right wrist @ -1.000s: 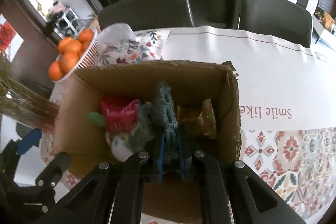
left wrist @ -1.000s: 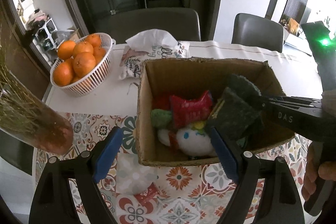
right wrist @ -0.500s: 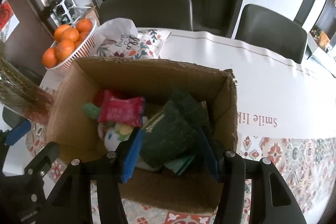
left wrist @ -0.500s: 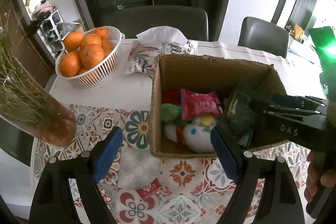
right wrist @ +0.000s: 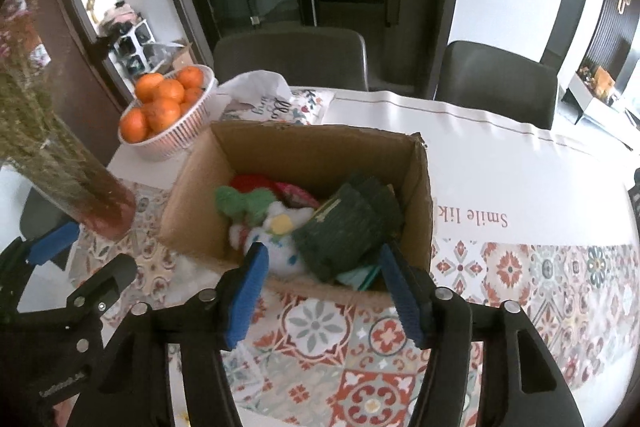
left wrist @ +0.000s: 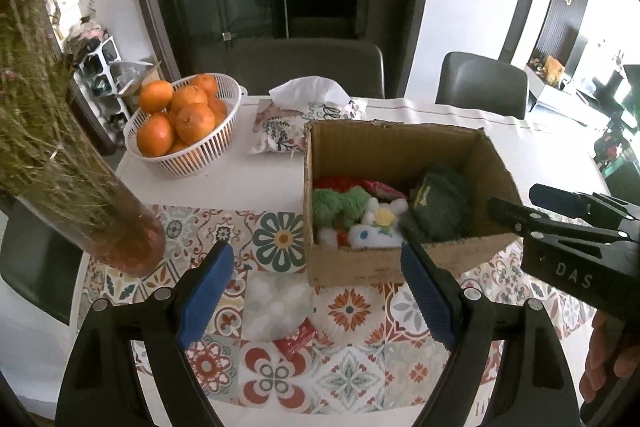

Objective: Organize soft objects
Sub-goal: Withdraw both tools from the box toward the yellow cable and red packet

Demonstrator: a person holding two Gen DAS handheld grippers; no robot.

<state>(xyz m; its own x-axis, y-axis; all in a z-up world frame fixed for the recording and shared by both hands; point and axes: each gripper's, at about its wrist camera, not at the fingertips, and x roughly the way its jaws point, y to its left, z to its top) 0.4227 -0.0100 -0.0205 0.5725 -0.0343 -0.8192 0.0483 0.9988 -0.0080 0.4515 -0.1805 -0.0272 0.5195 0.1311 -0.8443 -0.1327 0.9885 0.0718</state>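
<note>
Green knit hat in cardboard box, just beyond right hand-held gripper, jaws opening, empty

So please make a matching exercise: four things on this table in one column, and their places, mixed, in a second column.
Things:
1. oranges
2. dark green knit
3. tissue pack
4. vase

Places:
A. in the cardboard box
B. at the table's left edge, on the patterned mat
C. in the white basket
D. behind the box, beside the basket

Pairs: 1-C, 2-A, 3-D, 4-B
</note>
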